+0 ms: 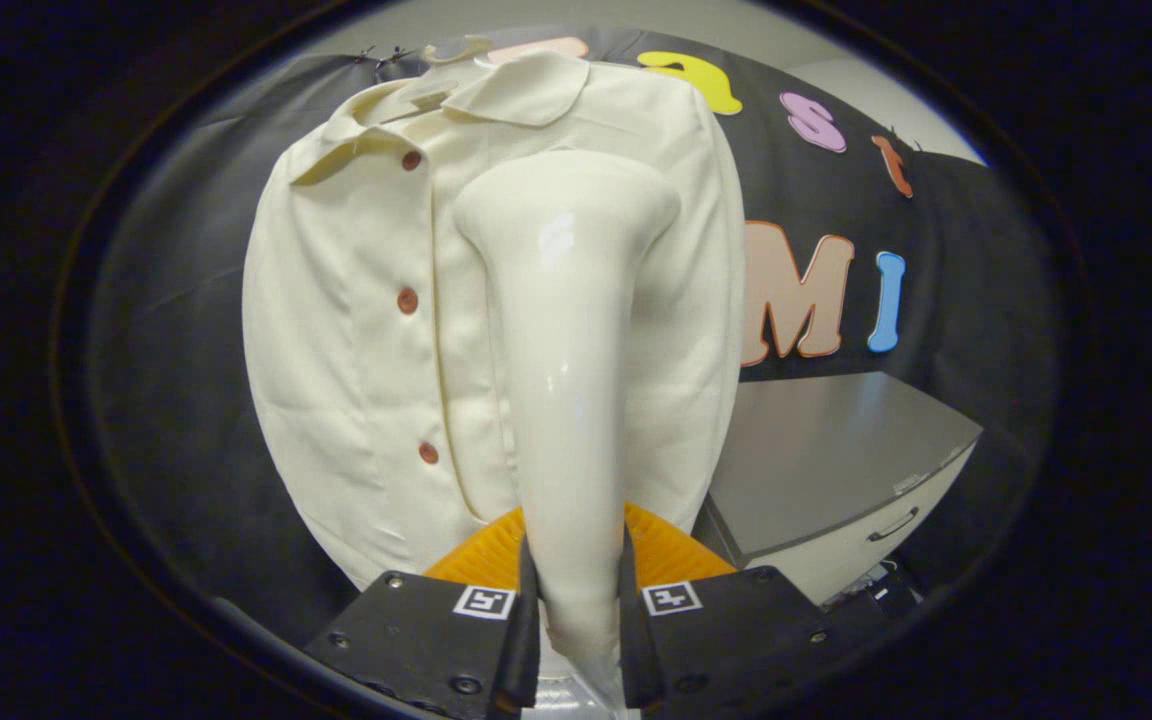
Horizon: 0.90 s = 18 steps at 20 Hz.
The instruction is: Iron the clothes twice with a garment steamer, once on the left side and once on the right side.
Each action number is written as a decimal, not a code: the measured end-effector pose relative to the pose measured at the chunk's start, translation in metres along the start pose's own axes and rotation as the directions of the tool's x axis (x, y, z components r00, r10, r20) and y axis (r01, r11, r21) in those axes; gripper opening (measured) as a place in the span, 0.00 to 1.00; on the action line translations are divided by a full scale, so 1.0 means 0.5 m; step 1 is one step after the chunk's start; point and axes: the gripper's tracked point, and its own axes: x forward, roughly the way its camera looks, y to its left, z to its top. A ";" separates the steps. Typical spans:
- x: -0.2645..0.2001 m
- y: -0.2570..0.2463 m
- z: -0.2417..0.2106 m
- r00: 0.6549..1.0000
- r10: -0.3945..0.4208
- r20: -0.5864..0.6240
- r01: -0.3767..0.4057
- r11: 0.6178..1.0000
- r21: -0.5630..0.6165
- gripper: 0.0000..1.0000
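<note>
A glossy cream garment steamer rises straight up from between my fingers, its handle pinched by both. My gripper is shut on that handle. The steamer's wide head sits high against a cream buttoned shirt that hangs ahead of me. The head covers the shirt's right half, just right of the row of brown buttons. The collar shows above the head. The steamer hides the part of the shirt behind it.
Black cloth forms the wall behind and around the shirt. A grey cabinet with a drawer handle stands low to the right of the shirt.
</note>
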 end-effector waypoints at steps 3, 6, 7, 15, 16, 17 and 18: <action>0.015 -0.008 -0.057 0.999 0.000 -0.053 0.000 1.000 -0.006 0.32; 0.019 -0.011 -0.115 0.994 0.002 -0.105 -0.002 1.000 0.004 0.32; 0.020 -0.014 -0.132 0.993 0.001 -0.120 -0.001 1.000 0.007 0.32; 0.019 -0.021 -0.260 0.973 -0.001 -0.232 0.003 1.000 0.006 0.32; 0.017 -0.022 -0.278 0.969 -0.002 -0.248 0.003 1.000 0.002 0.33; 0.013 -0.024 -0.296 0.964 -0.004 -0.265 0.004 1.000 -0.002 0.33; 0.009 -0.024 -0.315 0.960 -0.006 -0.280 0.005 1.000 -0.004 0.33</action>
